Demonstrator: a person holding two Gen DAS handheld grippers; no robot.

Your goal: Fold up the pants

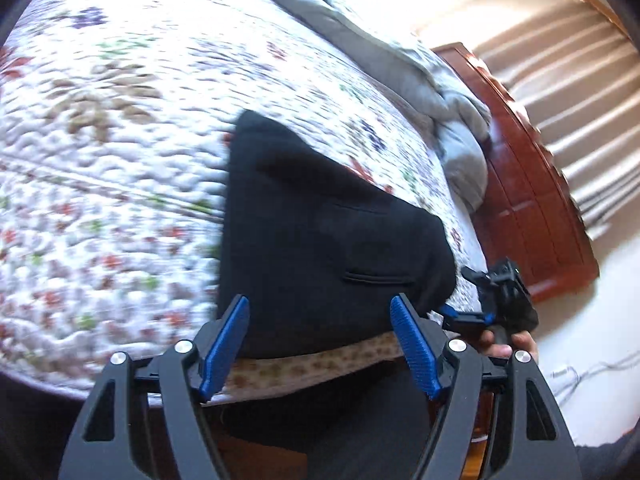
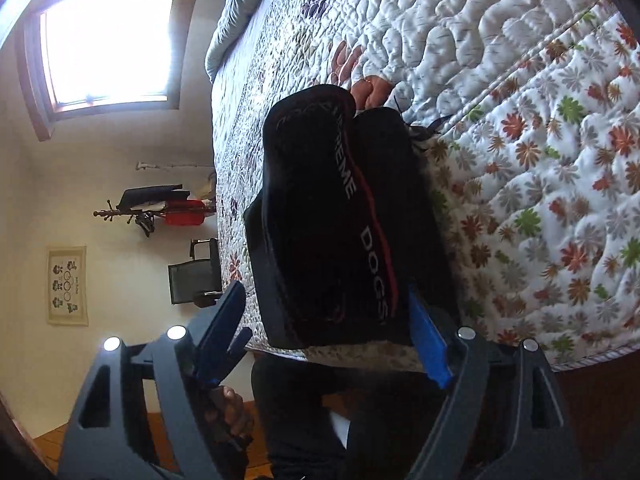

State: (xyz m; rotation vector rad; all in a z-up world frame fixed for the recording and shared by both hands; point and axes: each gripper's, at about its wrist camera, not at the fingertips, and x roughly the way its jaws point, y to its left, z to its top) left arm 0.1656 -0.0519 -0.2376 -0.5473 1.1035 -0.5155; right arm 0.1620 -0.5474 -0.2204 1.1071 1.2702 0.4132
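Both tools, left tool (image 1: 320,344) and right tool (image 2: 332,328), gape wide, empty; folded black pants (image 1: 320,220) at centre frame look soft, light; grip thick folded edge.

Both tongs, left (image 1: 320,316) and right (image 2: 326,304), have black frames, ribbed blue pads, silver screws.

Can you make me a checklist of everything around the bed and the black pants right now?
Surface: flowery quilt on the bed.
Job's things: black pants folded into a bundle near the bed's edge.
Clutter: rumpled grey blanket at the far end.
Grippers: left gripper and right gripper both open, fingers not pressing the pants.
Cables: thin cords on the floor.
Surroundings: bright window, coat rack, chair, wall picture.
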